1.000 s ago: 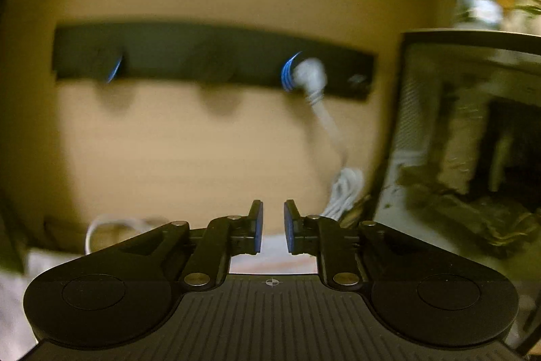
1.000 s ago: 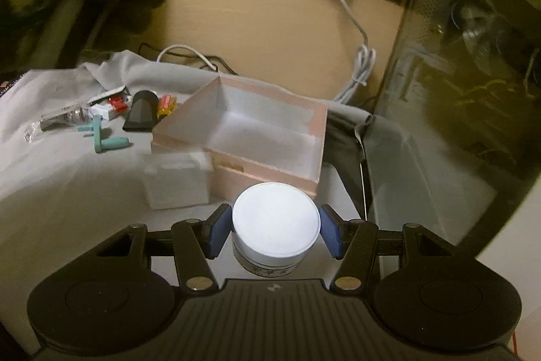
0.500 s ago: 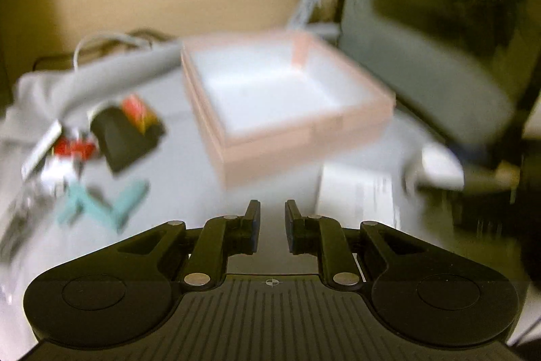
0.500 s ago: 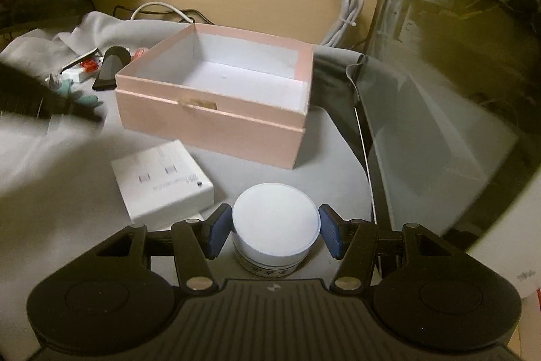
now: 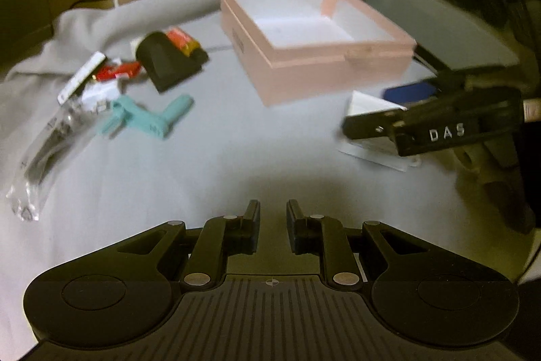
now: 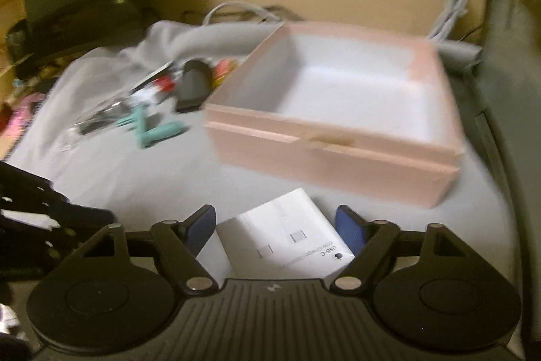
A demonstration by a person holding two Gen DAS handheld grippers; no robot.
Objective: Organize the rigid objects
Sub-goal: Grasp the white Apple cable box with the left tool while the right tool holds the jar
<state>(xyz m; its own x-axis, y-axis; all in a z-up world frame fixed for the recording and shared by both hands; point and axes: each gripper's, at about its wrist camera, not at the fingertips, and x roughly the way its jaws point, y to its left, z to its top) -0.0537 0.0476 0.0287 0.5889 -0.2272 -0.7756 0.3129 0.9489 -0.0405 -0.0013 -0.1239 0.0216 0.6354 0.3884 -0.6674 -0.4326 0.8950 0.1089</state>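
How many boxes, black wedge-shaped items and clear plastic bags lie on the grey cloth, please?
Boxes: 2 (open pink cardboard box, white charger carton)
Black wedge-shaped item: 1
Clear plastic bag: 1
Total: 4

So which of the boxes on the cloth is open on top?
The pink box, with its white inside showing. The small white box between the opening right gripper jaws is sealed and printed.
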